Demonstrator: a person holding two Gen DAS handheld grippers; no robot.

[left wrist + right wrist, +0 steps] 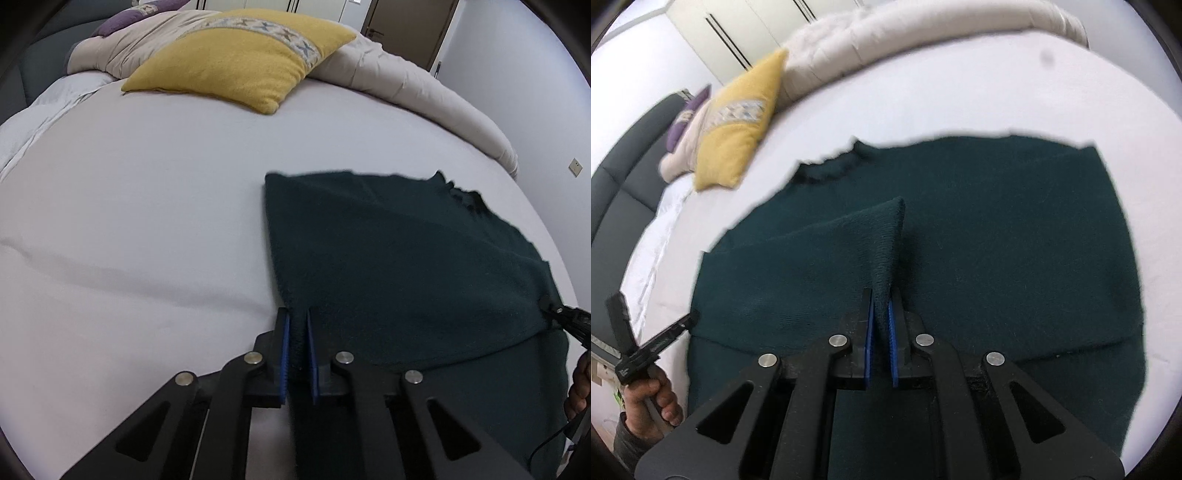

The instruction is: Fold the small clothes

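A dark green knitted sweater lies on the white bed sheet. In the left wrist view my left gripper is shut on the sweater's near left edge, with fabric pinched between the blue pads. In the right wrist view my right gripper is shut on a raised fold of the sweater, which peaks just ahead of the fingertips. The right gripper also shows at the right edge of the left wrist view. The left gripper shows at the far left of the right wrist view, held by a hand.
A yellow pillow and a beige duvet lie at the far side of the bed. A dark headboard runs along the left. A door and wardrobe fronts stand beyond the bed.
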